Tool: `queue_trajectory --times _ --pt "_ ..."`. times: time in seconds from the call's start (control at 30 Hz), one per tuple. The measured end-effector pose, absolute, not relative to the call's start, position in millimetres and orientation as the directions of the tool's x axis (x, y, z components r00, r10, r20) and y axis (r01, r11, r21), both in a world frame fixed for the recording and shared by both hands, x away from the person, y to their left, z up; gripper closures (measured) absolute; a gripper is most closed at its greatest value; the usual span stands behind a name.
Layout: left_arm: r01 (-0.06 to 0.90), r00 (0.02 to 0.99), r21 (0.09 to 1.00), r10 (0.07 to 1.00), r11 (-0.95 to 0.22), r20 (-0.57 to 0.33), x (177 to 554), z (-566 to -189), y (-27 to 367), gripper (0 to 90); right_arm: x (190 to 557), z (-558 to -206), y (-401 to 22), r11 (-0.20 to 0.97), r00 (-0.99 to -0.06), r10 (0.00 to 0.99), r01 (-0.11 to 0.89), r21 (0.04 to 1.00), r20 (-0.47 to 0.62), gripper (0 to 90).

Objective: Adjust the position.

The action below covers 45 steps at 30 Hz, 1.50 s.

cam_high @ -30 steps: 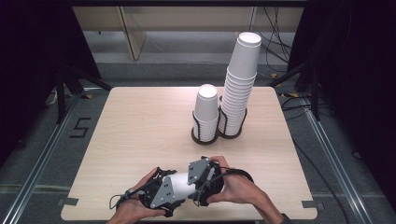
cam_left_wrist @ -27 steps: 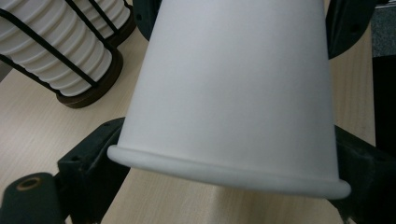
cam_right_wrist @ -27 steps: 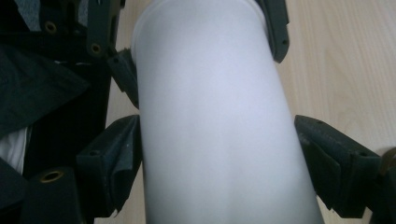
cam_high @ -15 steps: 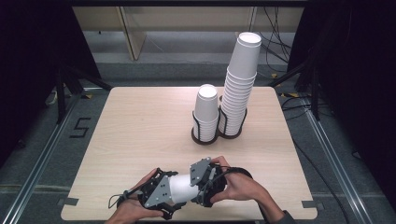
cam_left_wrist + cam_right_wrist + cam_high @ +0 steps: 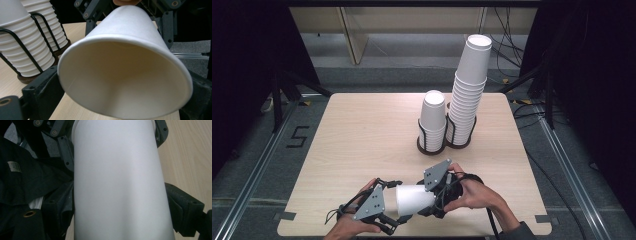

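A white paper cup (image 5: 414, 199) lies level above the table's front edge, between my two grippers. My right gripper (image 5: 435, 194) is shut on its narrow base end; in the right gripper view the cup's wall (image 5: 117, 182) fills the space between both black jaws. My left gripper (image 5: 397, 204) is at the wide rim. Its jaws have just been opening and now stand on either side of the round, unsqueezed rim (image 5: 120, 42), so that gripper is open. A hand holds each gripper.
Beyond the hands, two stacks of white cups stand in black wire holders (image 5: 432, 146): a short stack (image 5: 433, 117) and a tall leaning stack (image 5: 469, 90). The wooden table (image 5: 357, 135) has bare room on its left half. Cables trail off at the right.
My left gripper has drawn slightly left and its jaws stand wider, so more of the cup shows between the two grippers. The right gripper keeps its hold.
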<state>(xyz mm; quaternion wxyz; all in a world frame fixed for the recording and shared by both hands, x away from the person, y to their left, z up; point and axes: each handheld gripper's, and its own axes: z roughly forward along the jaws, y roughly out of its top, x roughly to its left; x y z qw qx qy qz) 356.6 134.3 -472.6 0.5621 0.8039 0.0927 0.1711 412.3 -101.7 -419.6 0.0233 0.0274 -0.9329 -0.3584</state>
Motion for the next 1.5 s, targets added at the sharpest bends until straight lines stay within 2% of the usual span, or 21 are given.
queue_trajectory --times 0.33,0.53,0.8,1.0,1.1,1.17,1.2,1.23,1.27,1.3,1.33,1.4,1.5 --pt "-0.087 0.933 0.932 0.300 -0.352 0.201 355 -467 135 7.6 413 -421 -103 0.735 -0.995 -0.087 -0.037 0.677 0.039 20.0" --pt "-0.059 0.940 0.931 0.293 -0.360 0.173 356 -464 135 9.1 411 -420 -102 0.744 -0.996 -0.083 -0.036 0.667 0.039 20.1" --pt "0.021 0.941 0.933 0.324 -0.360 0.103 359 -462 135 9.4 408 -418 -101 0.790 -0.999 -0.024 -0.042 0.611 -0.037 16.3" --pt "0.051 0.930 0.917 0.354 -0.396 0.102 360 -459 136 9.4 398 -408 -101 0.817 -0.992 0.022 -0.052 0.574 -0.122 16.2" --pt "0.050 0.931 0.910 0.348 -0.411 0.106 359 -457 134 9.4 394 -409 -97 0.838 -0.984 -0.024 -0.115 0.533 -0.175 16.3" --pt "0.052 0.933 0.905 0.345 -0.421 0.107 357 -456 132 9.3 388 -411 -94 0.860 -0.983 -0.009 -0.101 0.500 -0.183 16.3" --pt "0.046 0.933 0.902 0.341 -0.428 0.114 357 -455 131 9.3 388 -412 -93 0.875 -0.974 -0.027 -0.132 0.466 -0.225 16.9" --pt "0.044 0.933 0.900 0.339 -0.435 0.119 356 -455 130 9.3 385 -413 -91 0.883 -0.976 -0.009 -0.111 0.456 -0.219 17.7" --pt "0.045 0.934 0.899 0.337 -0.436 0.117 355 -455 128 9.3 386 -414 -89 0.875 -0.971 -0.036 -0.144 0.462 -0.235 18.4" --pt "0.043 0.936 0.897 0.332 -0.439 0.118 355 -455 128 9.3 385 -415 -89 0.880 -0.971 -0.023 -0.132 0.457 -0.237 19.3" --pt "0.040 0.936 0.900 0.331 -0.435 0.118 354 -455 127 9.2 383 -416 -88 0.885 -0.974 -0.018 -0.121 0.450 -0.227 20.7" --pt "0.036 0.936 0.906 0.333 -0.422 0.118 354 -456 128 8.3 386 -418 -86 0.877 -0.967 -0.070 -0.176 0.447 -0.244 21.3" --pt "0.066 0.932 0.946 0.358 -0.316 0.055 357 -460 132 5.7 389 -417 -91 0.851 -0.977 -0.055 -0.153 0.502 -0.205 21.4"
